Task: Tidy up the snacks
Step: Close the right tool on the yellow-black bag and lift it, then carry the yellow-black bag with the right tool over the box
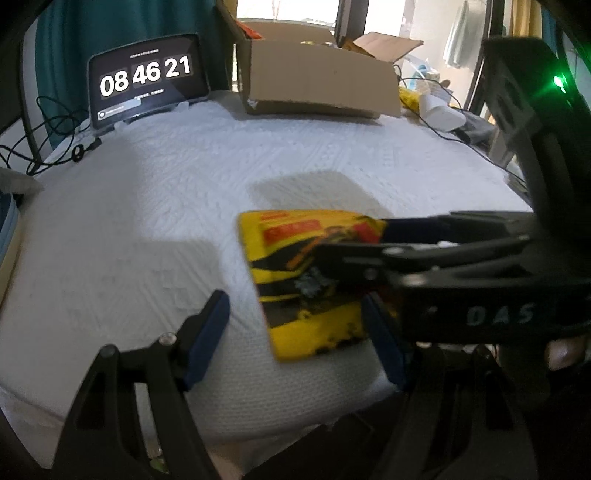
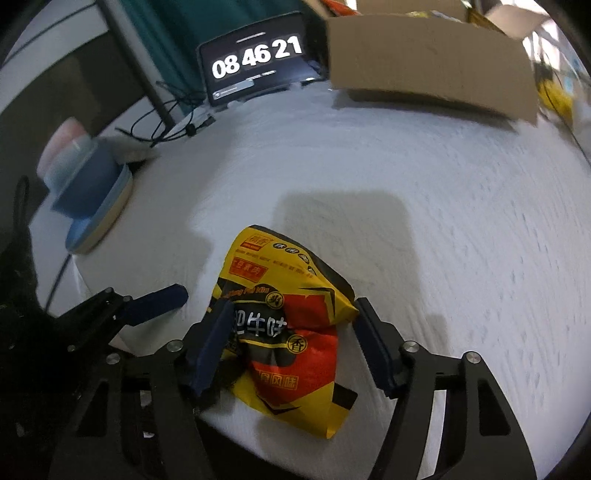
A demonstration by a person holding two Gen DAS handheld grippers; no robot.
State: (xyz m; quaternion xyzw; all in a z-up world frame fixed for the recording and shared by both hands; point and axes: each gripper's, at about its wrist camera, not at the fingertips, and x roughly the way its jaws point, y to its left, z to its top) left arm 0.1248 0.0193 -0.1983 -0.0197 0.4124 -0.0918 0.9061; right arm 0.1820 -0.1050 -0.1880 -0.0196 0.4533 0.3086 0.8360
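I see a white textured cloth-covered counter (image 1: 184, 192), a teal curtain (image 1: 110, 26) behind it, and a bright daylit window (image 1: 288, 11) at the back. A dark metal post (image 2: 136, 62) stands left. Rectangular shadows fall across the cloth.

I see my left gripper (image 1: 295, 332) spread open over the white cloth (image 1: 166, 192); the right gripper (image 1: 354, 240) straddles the yellow snack packet (image 1: 291, 258); cardboard box (image 1: 317, 85) far.

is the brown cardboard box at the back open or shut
Open. The brown cardboard box has its top flaps folded up and outward, and orange and yellow packets show inside above the rim.
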